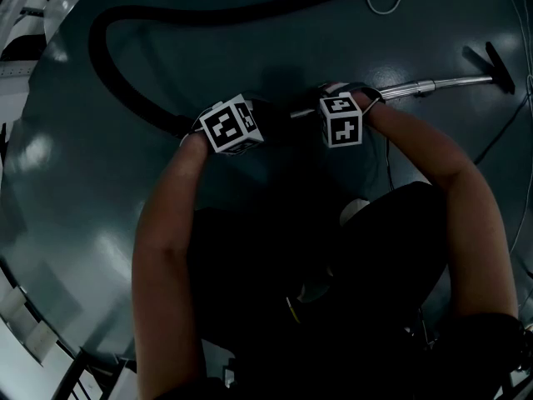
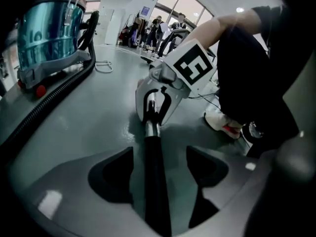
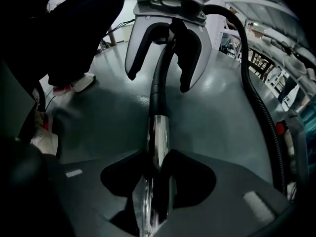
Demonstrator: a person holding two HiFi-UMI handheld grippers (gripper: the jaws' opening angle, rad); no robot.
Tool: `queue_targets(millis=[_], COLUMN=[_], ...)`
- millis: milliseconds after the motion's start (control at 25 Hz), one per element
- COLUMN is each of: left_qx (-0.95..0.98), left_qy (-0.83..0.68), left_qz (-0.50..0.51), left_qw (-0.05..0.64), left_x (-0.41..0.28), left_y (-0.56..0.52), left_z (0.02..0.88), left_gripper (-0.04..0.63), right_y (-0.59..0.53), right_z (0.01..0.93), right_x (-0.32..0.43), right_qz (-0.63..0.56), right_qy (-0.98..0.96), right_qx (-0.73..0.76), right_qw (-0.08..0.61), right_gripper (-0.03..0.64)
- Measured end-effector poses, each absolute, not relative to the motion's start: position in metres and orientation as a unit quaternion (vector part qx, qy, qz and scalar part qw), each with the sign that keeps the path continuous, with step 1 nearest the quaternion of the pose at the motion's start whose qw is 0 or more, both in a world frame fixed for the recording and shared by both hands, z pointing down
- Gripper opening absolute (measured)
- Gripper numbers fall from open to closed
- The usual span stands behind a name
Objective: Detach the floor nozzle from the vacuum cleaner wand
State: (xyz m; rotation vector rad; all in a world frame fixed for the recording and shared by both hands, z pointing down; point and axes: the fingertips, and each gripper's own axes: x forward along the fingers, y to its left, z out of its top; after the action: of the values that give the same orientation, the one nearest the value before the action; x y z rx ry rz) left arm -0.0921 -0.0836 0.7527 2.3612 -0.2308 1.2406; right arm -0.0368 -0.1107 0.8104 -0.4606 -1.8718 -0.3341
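- Lying on the grey floor (image 1: pixel 67 207) at the far right of the head view, the floor nozzle (image 1: pixel 493 63) is seen on the end of the chrome wand (image 1: pixel 433 84), well apart from both grippers.
- The wand's near end is pinched by the right gripper (image 3: pixel 158 174), whose jaws are pressed against the chrome tube.
- The black tube (image 2: pixel 153 147) running on from the wand is straddled by the left gripper (image 2: pixel 159 174); its jaws are spread, with floor showing on either side of the tube.
- Both grippers are pointed steeply down and held near each other, marker cubes uppermost.
- Two bare forearms are stretched forward from a crouched person.
- A black ribbed hose (image 1: pixel 117 65) is curved across the floor at left, and a canister (image 2: pixel 49 33) is seen beside it in the left gripper view.
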Motion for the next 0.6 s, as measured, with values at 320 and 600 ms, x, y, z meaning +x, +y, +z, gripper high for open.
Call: queue_targets(millis=[320,600], left_qx=[0.851,0.868], left_qy=[-0.059,-0.121], left_qz=[0.476,0.458], left_qw=[0.212,0.146], left_x=[-0.088,-0.078], left_y=[-0.078,-0.126], left_z=[0.750,0.708], left_gripper=[0.349,0.232], right_y=[-0.126,-0.139], right_z=[0.783,0.741], right_x=[-0.043,-0.047], right_qz=[-0.136,-0.134], right_qy=[-0.811,-0.815], right_qx=[-0.178,-0.168], right_qw=[0.540,0.539], right_gripper=[0.170,0.170])
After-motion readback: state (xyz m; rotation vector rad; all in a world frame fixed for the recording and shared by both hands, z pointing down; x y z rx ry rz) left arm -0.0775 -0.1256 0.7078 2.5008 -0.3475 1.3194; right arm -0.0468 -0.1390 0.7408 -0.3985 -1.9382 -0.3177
